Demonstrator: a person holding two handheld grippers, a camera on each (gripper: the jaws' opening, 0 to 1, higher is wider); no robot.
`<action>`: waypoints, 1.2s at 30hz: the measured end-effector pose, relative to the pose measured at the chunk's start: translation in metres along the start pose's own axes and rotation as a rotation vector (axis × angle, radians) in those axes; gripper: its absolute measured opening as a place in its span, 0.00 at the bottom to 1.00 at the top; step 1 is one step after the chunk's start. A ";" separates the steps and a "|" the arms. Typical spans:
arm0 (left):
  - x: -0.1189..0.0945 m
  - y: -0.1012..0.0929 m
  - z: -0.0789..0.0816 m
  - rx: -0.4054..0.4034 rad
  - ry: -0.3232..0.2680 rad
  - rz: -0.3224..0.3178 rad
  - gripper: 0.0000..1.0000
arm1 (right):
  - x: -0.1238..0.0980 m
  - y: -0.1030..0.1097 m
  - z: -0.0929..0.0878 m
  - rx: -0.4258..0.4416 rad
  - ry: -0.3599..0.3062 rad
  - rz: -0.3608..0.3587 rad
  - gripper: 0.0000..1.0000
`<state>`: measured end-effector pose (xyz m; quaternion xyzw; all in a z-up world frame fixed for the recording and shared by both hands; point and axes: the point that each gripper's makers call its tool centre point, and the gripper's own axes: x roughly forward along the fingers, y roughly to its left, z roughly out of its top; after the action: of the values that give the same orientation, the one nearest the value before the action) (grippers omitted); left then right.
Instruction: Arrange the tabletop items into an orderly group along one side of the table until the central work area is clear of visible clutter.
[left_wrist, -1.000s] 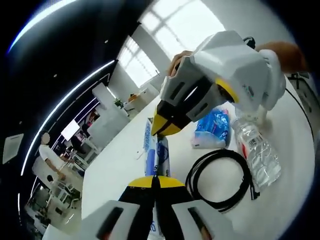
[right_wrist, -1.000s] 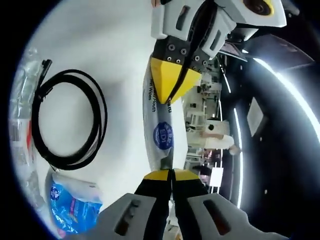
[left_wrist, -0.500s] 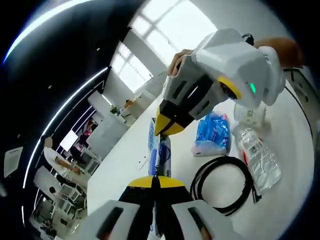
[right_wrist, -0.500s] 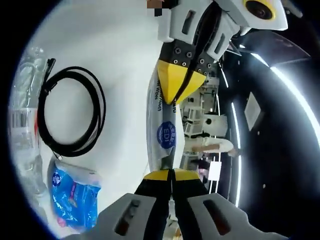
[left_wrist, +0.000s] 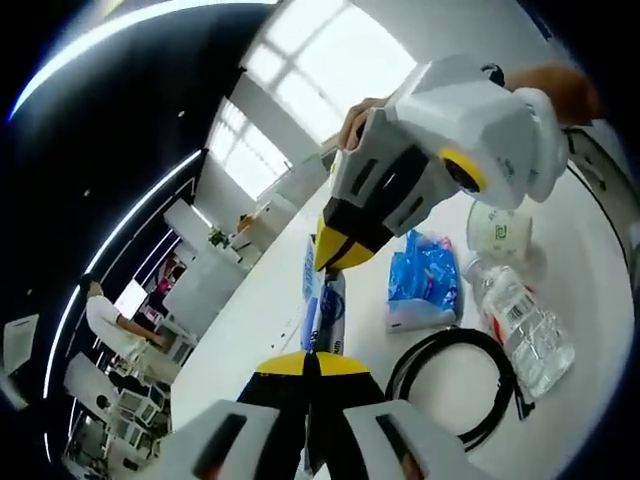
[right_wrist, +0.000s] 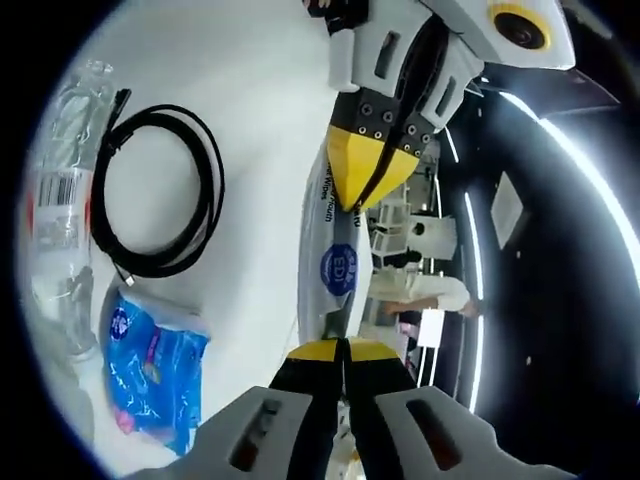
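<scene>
A long white packet with a blue round label (left_wrist: 325, 305) (right_wrist: 336, 270) hangs stretched above the white table (left_wrist: 590, 270) (right_wrist: 230, 60). My left gripper (left_wrist: 310, 358) is shut on its near end. My right gripper (left_wrist: 335, 262), coming in from the upper right with a hand behind it, is shut on the far end. In the right gripper view my own right gripper (right_wrist: 340, 345) pinches the bottom end, and the left gripper (right_wrist: 362, 200) pinches the top end.
On the table lie a coiled black cable (left_wrist: 398, 368) (right_wrist: 213, 190), a clear plastic bottle on its side (left_wrist: 525, 330) (right_wrist: 60, 200), a crumpled blue pack (left_wrist: 428, 275) (right_wrist: 150, 370) and a clear round cup (left_wrist: 500, 228). Behind the table are desks, windows and people.
Both grippers stay shut on the packet. Both views have shifted with the hands: the cable, bottle and blue pack sit lower in the left gripper view and more of the bottle shows in the right gripper view.
</scene>
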<state>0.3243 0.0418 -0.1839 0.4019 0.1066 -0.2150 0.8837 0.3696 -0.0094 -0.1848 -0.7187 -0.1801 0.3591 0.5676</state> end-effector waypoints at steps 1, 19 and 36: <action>0.002 0.000 0.002 0.007 -0.005 -0.002 0.00 | 0.000 0.000 -0.003 0.006 0.005 0.001 0.00; 0.033 -0.001 0.012 0.061 -0.071 -0.032 0.00 | -0.002 0.013 -0.030 0.041 0.048 0.011 0.00; 0.062 -0.012 0.016 0.132 -0.112 -0.039 0.00 | -0.010 0.036 -0.047 0.047 0.086 0.044 0.00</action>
<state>0.3741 0.0042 -0.2040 0.4444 0.0505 -0.2611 0.8555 0.3918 -0.0589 -0.2109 -0.7237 -0.1313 0.3444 0.5834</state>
